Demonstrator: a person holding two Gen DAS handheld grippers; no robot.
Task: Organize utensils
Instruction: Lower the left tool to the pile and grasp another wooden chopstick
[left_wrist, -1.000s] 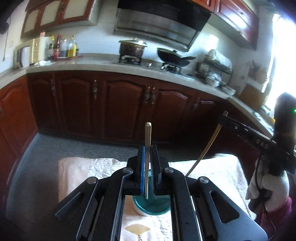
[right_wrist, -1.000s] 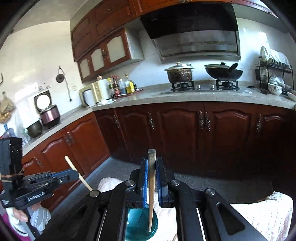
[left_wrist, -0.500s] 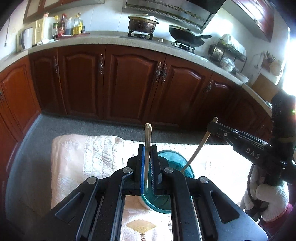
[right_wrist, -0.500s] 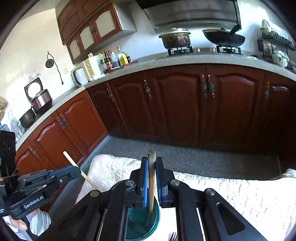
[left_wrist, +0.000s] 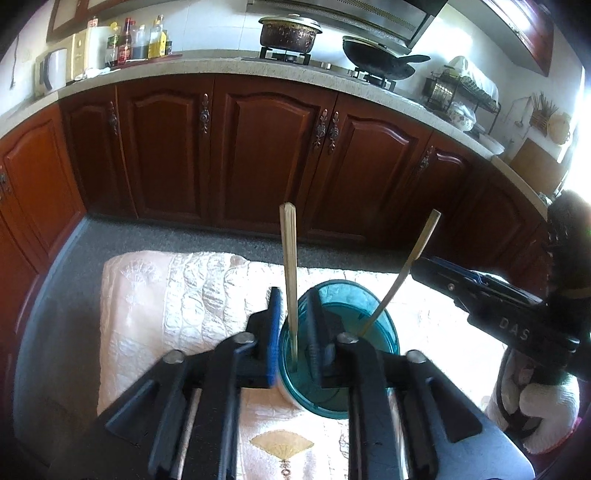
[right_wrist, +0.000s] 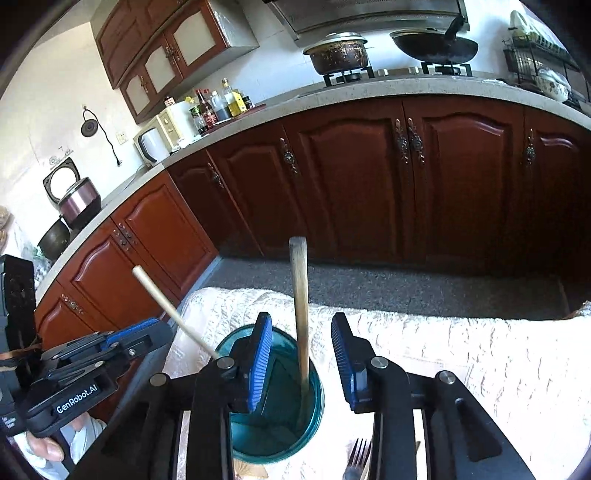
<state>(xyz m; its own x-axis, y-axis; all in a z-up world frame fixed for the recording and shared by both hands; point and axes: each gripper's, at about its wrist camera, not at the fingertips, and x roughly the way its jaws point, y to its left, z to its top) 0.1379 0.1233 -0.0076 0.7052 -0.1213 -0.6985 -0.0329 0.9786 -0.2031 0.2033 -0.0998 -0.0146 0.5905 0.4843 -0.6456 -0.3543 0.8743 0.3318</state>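
A teal translucent cup (left_wrist: 340, 354) stands on the cream quilted cloth (left_wrist: 177, 295). Two wooden chopsticks stand in it. In the left wrist view one chopstick (left_wrist: 290, 273) rises between my open left gripper's (left_wrist: 293, 321) jaws, free of the pads, and the other chopstick (left_wrist: 402, 273) leans right toward my right gripper (left_wrist: 436, 269). In the right wrist view my right gripper (right_wrist: 301, 354) is open over the cup (right_wrist: 280, 402) with a chopstick (right_wrist: 301, 314) standing loose between the jaws. The other chopstick (right_wrist: 173, 314) leans left by my left gripper (right_wrist: 147, 332).
A metal fork (right_wrist: 356, 458) lies on the cloth just right of the cup, near the front edge. Dark red kitchen cabinets (left_wrist: 273, 155) run behind the table across a grey floor (left_wrist: 155, 236). A gloved hand (left_wrist: 543, 417) holds the right gripper.
Both grippers have opened and let go of their chopsticks, which now stand in the cup. Both views have tilted down toward the cup and cloth.
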